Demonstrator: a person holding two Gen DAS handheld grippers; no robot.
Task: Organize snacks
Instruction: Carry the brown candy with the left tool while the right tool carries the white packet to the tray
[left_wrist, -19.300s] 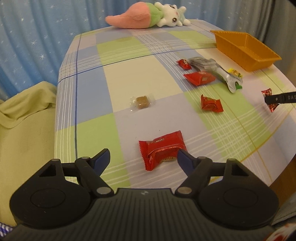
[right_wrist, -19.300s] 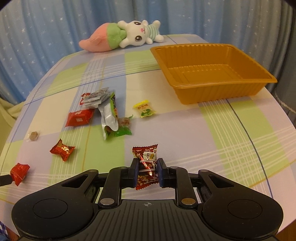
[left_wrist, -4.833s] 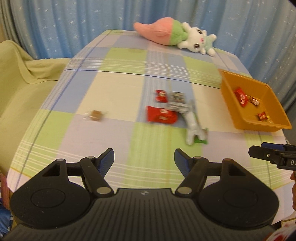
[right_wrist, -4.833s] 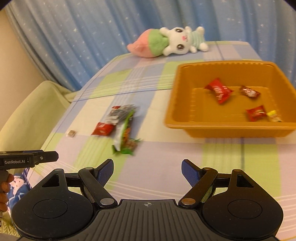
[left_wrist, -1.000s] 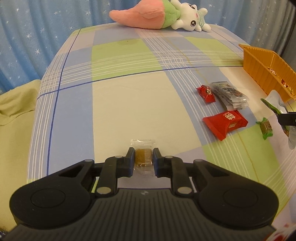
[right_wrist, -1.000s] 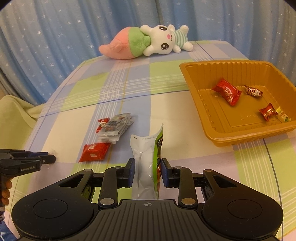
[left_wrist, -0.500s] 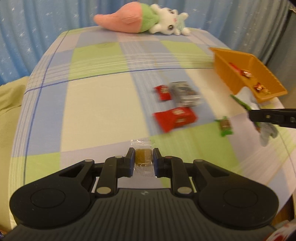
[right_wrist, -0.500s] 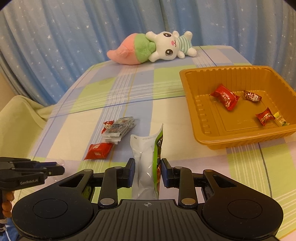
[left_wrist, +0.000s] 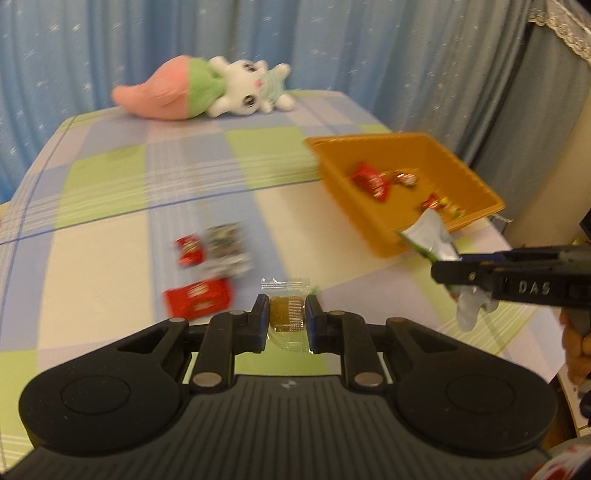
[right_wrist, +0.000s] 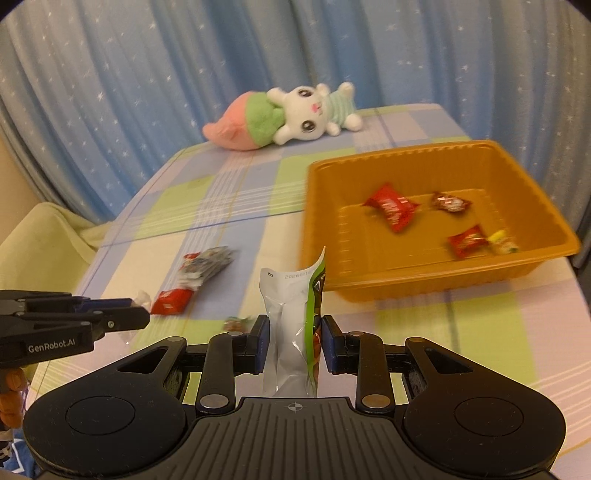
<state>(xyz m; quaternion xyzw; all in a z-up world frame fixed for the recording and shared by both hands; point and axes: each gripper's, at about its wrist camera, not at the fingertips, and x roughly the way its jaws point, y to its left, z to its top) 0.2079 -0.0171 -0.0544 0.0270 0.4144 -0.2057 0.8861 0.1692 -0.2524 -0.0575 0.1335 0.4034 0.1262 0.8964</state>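
free: cloth (right_wrist: 461, 328) before tray (right_wrist: 436, 278) | obstacles: red packets (right_wrist: 171, 301) left

Brown candy (left_wrist: 287, 314): now off the tablecloth (left_wrist: 110, 229), carried nearer the orange tray (left_wrist: 373, 236). Silver-green pouch (right_wrist: 293, 332): likewise closer to it.

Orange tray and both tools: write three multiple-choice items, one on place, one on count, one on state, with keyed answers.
1. Where does the plush toy lie?
A. the table's far end
B. inside the tray
C. on the floor

2. How many wrapped snacks are in the orange tray?
A. one
B. four
C. seven

3. What is the left tool doing?
A. standing open
B. clamped on a clear-wrapped brown candy
C. gripping the tray

Answers: 1 A, it lies beside the curtain; 2 B, two larger red, one dark, one yellow; 3 B, candy pinched between the fingers.
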